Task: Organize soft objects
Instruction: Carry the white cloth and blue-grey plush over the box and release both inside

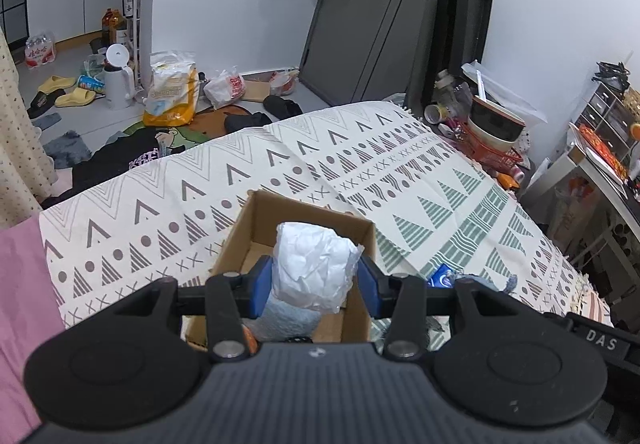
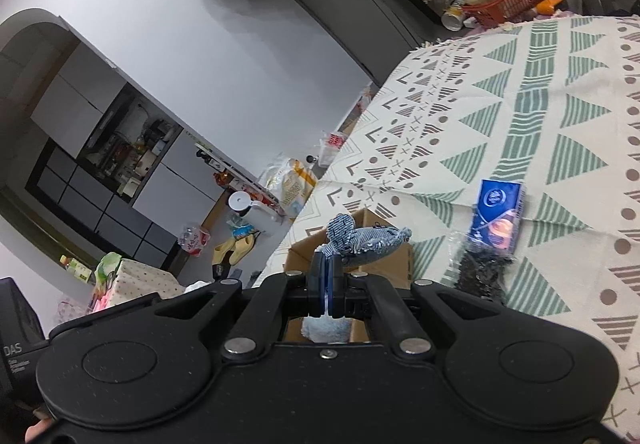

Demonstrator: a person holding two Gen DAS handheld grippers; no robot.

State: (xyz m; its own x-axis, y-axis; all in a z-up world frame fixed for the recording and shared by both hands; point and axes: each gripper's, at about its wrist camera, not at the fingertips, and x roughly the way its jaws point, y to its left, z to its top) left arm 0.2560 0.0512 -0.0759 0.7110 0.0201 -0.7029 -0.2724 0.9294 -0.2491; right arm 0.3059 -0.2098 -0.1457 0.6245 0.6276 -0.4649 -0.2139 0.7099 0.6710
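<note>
Crumpled white tissue wad (image 1: 316,268), frayed denim toy (image 2: 360,240)

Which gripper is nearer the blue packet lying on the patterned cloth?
Right. The right gripper, holding a denim toy, is just beside the blue packet; the left gripper is over the box, farther.

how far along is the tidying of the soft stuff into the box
Done: a light blue fluffy cloth already lies in the cardboard box. In hand: the left tool grips a white crumpled wad over the box, and the right tool pinches a denim toy. Left: dropping both in. The blue packet lies on the patterned cloth.
</note>
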